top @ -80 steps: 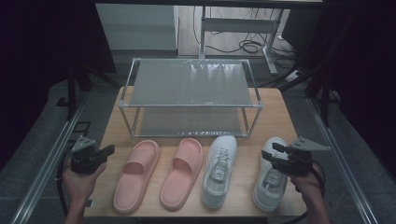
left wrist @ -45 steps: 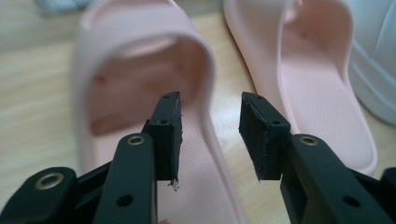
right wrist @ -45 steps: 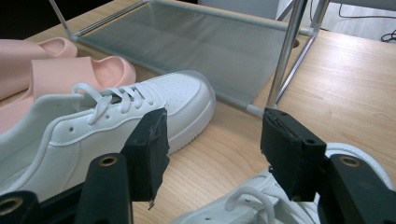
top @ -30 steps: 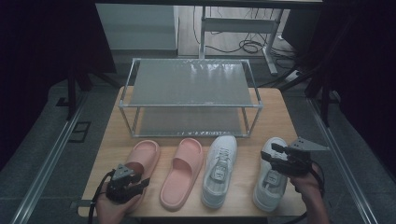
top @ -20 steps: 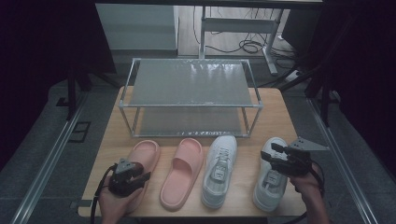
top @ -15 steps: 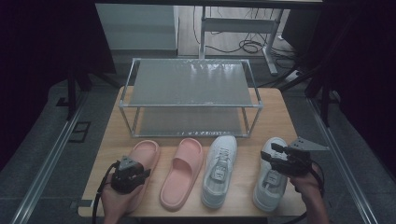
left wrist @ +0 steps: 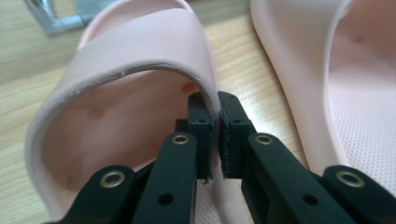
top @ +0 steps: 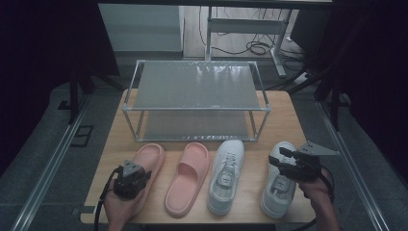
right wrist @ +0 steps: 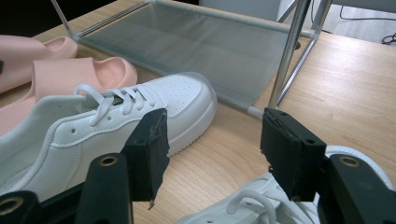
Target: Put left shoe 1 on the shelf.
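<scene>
Two pink slippers and two white sneakers lie in a row on the wooden table (top: 284, 115). My left gripper (top: 133, 172) rests on the heel end of the left pink slipper (top: 146, 159). In the left gripper view my left gripper (left wrist: 214, 105) is shut on the right edge of that slipper's strap (left wrist: 140, 51). The other pink slipper (left wrist: 355, 84) lies beside it. My right gripper (top: 278, 157) hovers open over the rightmost sneaker (top: 279, 190). In the right gripper view my right gripper (right wrist: 217, 140) has wide jaws with nothing between them, above the sneaker's laces (right wrist: 252, 205).
A two-tier metal shoe rack (top: 197, 86) with mesh shelves stands behind the shoes; its lower shelf (right wrist: 210, 51) lies just past the sneaker toes. The second sneaker (top: 227, 173) and second slipper (top: 188, 175) lie between my grippers. Bare wood shows right of the rack.
My left gripper came in from the table's left edge onto the left pink slipper and closed on its strap. The right gripper stayed open over the right sneaker.
</scene>
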{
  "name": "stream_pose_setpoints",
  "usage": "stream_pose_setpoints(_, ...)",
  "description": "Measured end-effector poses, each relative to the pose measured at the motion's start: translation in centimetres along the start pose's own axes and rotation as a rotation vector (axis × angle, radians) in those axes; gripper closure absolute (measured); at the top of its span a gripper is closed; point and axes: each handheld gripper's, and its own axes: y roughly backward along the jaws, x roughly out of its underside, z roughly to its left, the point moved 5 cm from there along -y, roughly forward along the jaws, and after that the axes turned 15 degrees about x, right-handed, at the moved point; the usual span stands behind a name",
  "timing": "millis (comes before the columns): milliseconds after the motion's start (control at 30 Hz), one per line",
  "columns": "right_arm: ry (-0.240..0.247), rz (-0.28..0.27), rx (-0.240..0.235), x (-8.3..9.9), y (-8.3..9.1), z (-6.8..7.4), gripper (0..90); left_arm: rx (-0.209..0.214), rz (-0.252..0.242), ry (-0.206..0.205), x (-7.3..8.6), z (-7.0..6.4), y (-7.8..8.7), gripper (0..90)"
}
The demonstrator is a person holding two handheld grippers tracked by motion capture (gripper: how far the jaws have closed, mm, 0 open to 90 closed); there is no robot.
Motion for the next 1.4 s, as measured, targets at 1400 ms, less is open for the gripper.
stream_pose_setpoints(1400,-0.004,-0.006,0.005,-0.1,0.1,-0.2,42.2,0.063,-0.034,-0.078,-7.8,0.2,-1.0,85.3)
